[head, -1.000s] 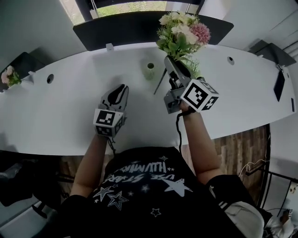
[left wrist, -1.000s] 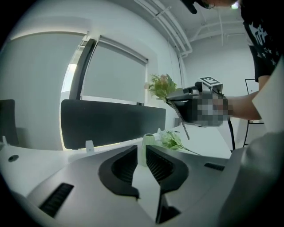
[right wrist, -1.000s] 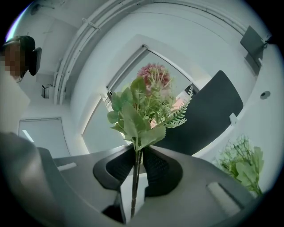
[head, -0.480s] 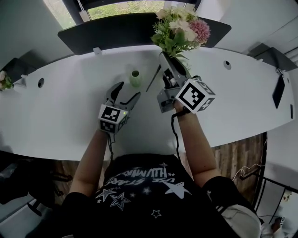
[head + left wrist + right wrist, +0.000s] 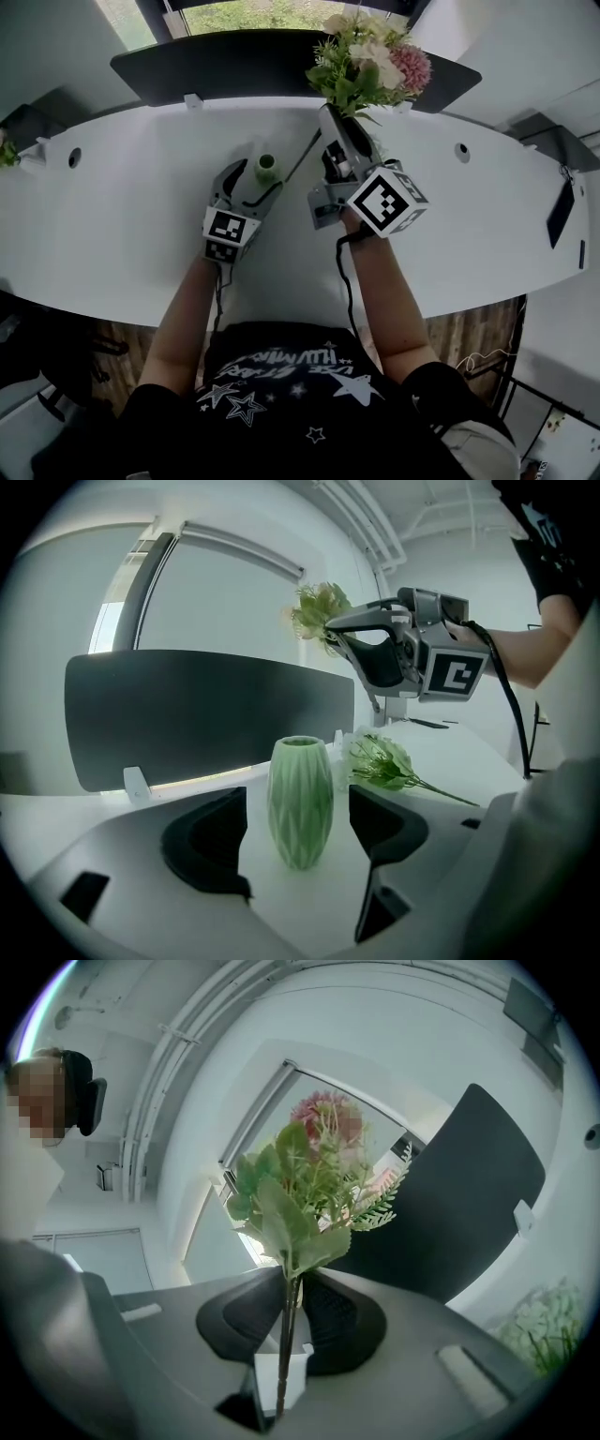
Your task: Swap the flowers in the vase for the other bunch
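Note:
A ribbed green vase stands empty on the white table. My left gripper is open, one jaw on each side of the vase with a gap on both sides; its jaws have just been opening. Held above the table, my right gripper is shut on the stems of a pink and cream bunch, which also fills the right gripper view. A second, green and white bunch lies on the table behind the vase, its stem showing beside the right gripper.
A dark partition panel runs along the table's far edge. Cable holes sit left and right. A dark flat object lies at the right end. More flowers show at the far left edge.
My left gripper moved forward from short of the vase and opened, so its jaws now flank the vase. The right gripper with its bunch shifted a little left, then held still.

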A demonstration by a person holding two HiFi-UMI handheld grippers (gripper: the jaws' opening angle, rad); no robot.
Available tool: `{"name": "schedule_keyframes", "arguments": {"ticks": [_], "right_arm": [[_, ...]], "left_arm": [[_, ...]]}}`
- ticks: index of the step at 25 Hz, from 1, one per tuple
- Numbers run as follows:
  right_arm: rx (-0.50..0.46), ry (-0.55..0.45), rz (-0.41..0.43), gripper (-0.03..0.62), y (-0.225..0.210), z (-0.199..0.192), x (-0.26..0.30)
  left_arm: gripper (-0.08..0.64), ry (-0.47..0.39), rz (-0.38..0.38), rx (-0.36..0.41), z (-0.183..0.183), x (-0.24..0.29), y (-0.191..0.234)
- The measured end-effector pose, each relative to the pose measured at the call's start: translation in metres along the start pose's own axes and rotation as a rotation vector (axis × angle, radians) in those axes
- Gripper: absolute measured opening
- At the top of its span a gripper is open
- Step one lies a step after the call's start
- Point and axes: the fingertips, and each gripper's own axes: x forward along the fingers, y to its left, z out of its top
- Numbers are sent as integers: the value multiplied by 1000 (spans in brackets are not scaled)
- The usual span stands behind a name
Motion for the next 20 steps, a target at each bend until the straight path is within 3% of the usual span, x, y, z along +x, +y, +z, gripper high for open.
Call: {"name": "schedule_keyframes", "arguments": {"ticks": [15,20], "right_arm": [[1,-52,16,61,-6,-2,10],[-11,-49,15,61,-6,-3,10]], "left_arm": [[321,32,4,23,-5,20,-21],[279,25,0,21,3,22,-29]]}}
